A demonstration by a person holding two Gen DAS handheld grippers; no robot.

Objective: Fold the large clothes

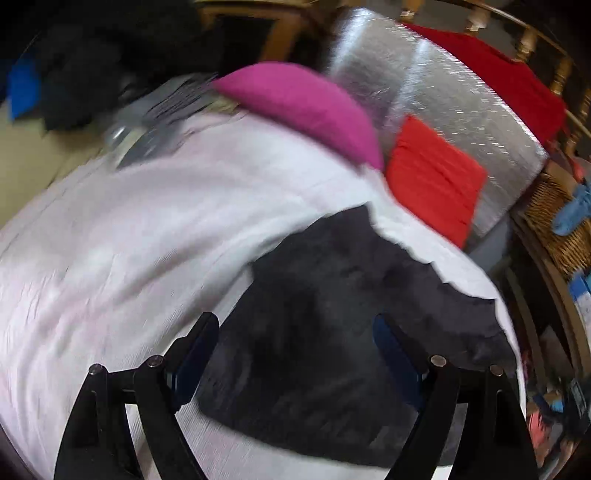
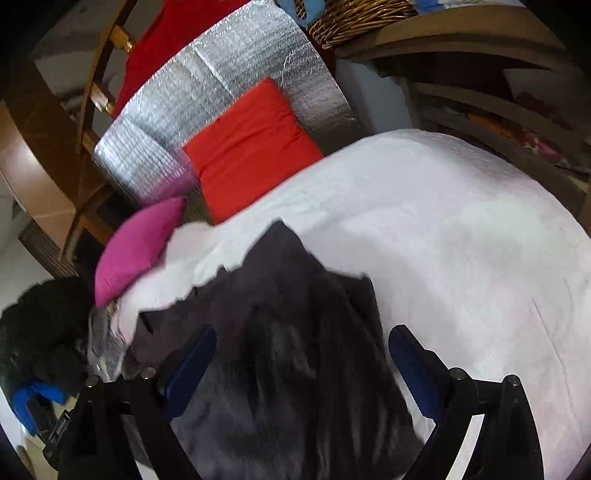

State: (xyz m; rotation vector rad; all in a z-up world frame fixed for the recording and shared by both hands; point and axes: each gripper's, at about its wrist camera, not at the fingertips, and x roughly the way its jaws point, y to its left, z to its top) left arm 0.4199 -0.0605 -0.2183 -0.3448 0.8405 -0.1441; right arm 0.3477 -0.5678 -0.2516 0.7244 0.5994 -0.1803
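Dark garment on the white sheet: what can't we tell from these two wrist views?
- Dark garment: type and fold state unclear; motion blur in both views, near edge cut off behind the open left gripper and open right gripper.
- Black pile: contents unreadable, dark and blurred at the frame edge.
- Wicker basket: cut off by the top edge.

Left gripper (image 1: pixel 295 354) w/ jaws spread wide, nothing pinched, over a dark grey garment (image 1: pixel 332 332) lying crumpled on a white sheet (image 1: pixel 147 229). Beyond it: magenta pillow (image 1: pixel 306 107) on the sheet's far edge, folded orange-red cloth (image 1: pixel 432 177) beside it on a silver foil mat (image 1: pixel 443 92), red fabric (image 1: pixel 498 74) behind. Wicker basket (image 1: pixel 554 210) at right; frame blurred.
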